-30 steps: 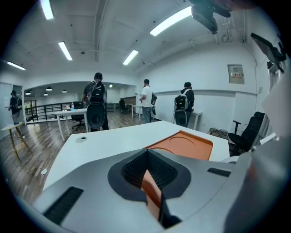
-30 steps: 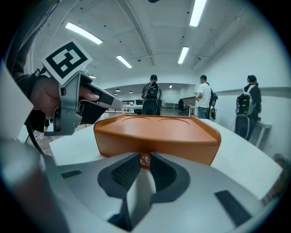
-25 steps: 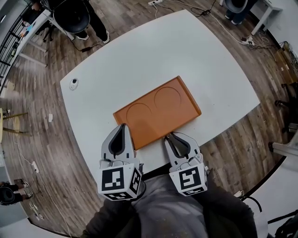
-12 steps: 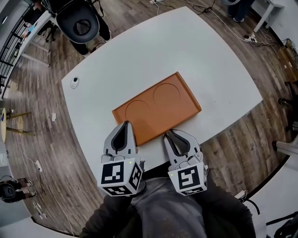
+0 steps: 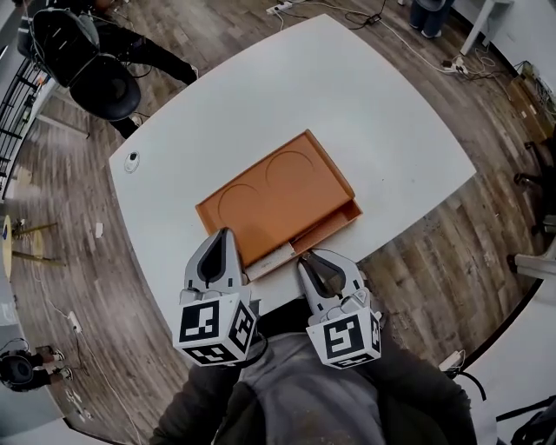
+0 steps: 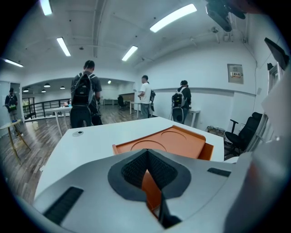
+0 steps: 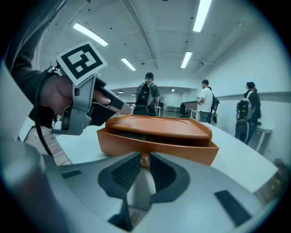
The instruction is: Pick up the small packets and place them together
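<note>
A flat orange box with two round hollows in its lid lies on the white table. Its shallow drawer stands pulled out on the near side. My right gripper is shut on the small knob at the middle of the drawer front. My left gripper is shut with nothing in it, its tips against the box's near left corner. From the right gripper view the left gripper rests at the lid's edge. The drawer's inside is dark; I make out no packets.
A small round white object lies near the table's far left edge. Black office chairs stand on the wood floor beyond it. Cables and a power strip lie past the far edge. Several people stand far off in the room.
The orange box's drawer has slid out toward me; it was closed in both earlier frames. Both grippers stay at the box's near edge.
</note>
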Demonstrator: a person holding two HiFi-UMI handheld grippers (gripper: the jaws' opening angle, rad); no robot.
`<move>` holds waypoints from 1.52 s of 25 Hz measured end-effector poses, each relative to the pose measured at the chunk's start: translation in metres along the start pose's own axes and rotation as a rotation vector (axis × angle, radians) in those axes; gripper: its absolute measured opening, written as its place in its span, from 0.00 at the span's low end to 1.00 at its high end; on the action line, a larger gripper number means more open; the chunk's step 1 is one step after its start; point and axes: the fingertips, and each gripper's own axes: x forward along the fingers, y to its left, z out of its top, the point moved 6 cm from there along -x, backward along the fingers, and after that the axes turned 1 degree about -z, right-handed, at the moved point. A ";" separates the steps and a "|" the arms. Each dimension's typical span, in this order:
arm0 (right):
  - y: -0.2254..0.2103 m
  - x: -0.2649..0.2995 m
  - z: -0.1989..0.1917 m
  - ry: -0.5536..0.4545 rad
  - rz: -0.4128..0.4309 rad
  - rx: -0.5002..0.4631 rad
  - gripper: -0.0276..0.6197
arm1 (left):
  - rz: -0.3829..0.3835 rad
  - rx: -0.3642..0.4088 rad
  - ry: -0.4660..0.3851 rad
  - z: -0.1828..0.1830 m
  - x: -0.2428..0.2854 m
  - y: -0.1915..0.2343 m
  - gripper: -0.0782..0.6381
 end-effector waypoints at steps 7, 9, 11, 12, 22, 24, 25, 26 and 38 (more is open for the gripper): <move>0.010 -0.022 -0.013 0.008 -0.014 -0.011 0.15 | -0.008 0.007 0.003 -0.008 -0.017 -0.011 0.10; 0.010 -0.026 -0.015 0.003 -0.025 -0.009 0.15 | -0.010 0.009 0.004 -0.010 -0.020 -0.013 0.10; 0.008 -0.030 -0.017 0.000 -0.035 -0.002 0.15 | -0.012 0.013 0.004 -0.011 -0.024 -0.016 0.10; 0.007 -0.032 -0.018 0.000 -0.039 0.001 0.15 | -0.013 0.015 0.004 -0.011 -0.025 -0.018 0.10; 0.007 -0.040 -0.027 -0.018 -0.035 0.012 0.15 | 0.011 0.010 0.031 -0.029 -0.028 -0.018 0.10; 0.006 -0.040 -0.026 -0.020 -0.037 0.013 0.15 | 0.019 0.030 0.025 -0.027 -0.026 -0.015 0.10; 0.005 -0.040 -0.025 -0.020 -0.038 0.014 0.15 | 0.019 0.041 0.023 -0.026 -0.025 -0.014 0.10; 0.005 -0.040 -0.025 -0.021 -0.040 0.016 0.15 | 0.015 0.048 0.023 -0.025 -0.024 -0.014 0.10; 0.009 -0.045 -0.026 -0.054 -0.045 0.047 0.15 | 0.002 0.135 0.012 -0.023 -0.013 -0.015 0.10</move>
